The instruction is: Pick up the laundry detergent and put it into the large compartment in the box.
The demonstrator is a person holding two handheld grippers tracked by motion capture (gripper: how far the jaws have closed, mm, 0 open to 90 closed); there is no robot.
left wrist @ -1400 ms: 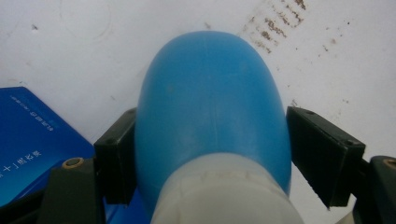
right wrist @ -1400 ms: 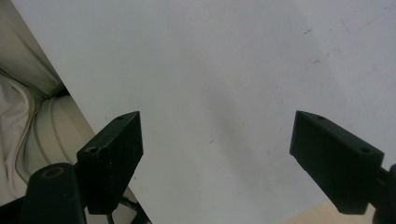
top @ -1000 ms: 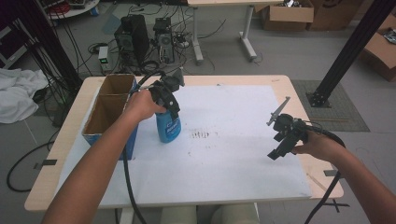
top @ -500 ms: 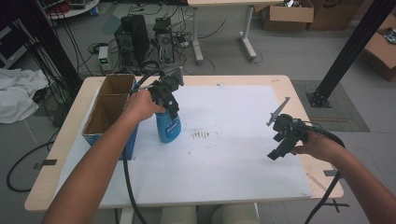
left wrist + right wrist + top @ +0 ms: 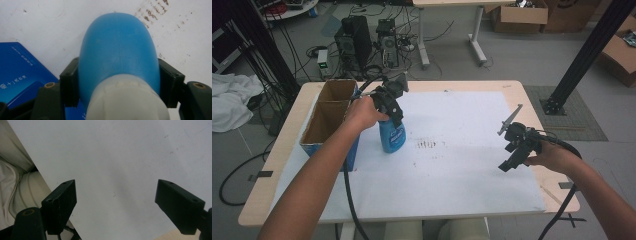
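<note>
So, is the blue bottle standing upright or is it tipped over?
Upright. The blue bottle stands on the white table sheet, and the left gripper, whose jaws have just been closing, grips it from above.

A lab or workshop room, set up for recording rather than living. The counter (image 5: 272, 200) is a plain wooden top under a stained white sheet (image 5: 472, 190), standing on a bare grey floor (image 5: 532, 55). Behind it two computer towers (image 5: 357, 42) sit on the floor amid loose cables (image 5: 312, 50). Black metal frame posts (image 5: 584, 55) rise at the right and the left. Cardboard boxes (image 5: 517, 15) are stacked by a second desk (image 5: 447, 30) at the back, and a white cloth (image 5: 232, 100) lies heaped at the left.
</note>
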